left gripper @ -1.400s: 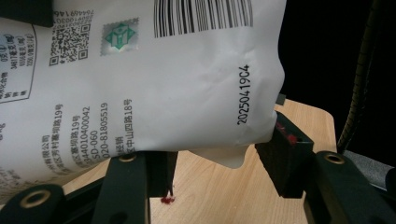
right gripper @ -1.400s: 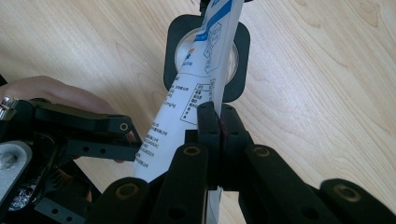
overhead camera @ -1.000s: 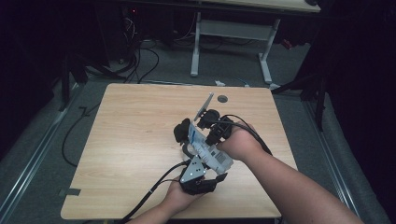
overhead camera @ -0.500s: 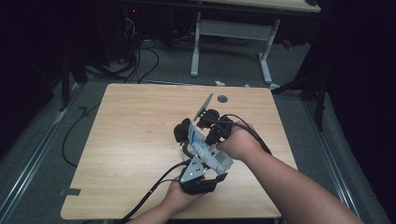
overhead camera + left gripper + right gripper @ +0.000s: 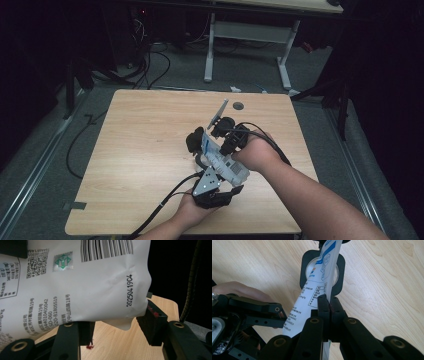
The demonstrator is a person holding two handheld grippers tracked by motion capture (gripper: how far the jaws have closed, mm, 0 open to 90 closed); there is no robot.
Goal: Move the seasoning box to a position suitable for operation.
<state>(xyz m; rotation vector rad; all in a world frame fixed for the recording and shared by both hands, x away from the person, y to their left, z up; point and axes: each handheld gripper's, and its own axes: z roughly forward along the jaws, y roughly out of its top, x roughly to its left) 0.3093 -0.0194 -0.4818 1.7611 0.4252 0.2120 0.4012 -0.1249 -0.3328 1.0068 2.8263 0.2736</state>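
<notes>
A white printed bag [image 5: 223, 163] with a barcode and a blue band is held above the wooden table [image 5: 140, 150] by both grippers. In the left gripper view the bag [image 5: 75, 285] bulges between the jaws of my left gripper [image 5: 117, 327], which press on its lower end. My right gripper [image 5: 328, 302] is pinched shut on the bag's thin edge [image 5: 312, 297]. From the high view, the left gripper [image 5: 202, 156] comes up from the front edge, and the right gripper [image 5: 221, 137] reaches in from the right.
A black rounded-square object with a pale round centre [image 5: 310, 267] rests on the table behind the bag. A small dark round spot [image 5: 238, 105] marks the far edge. Cables [image 5: 165, 200] trail off the front. White desk legs [image 5: 209, 55] stand on the floor beyond.
</notes>
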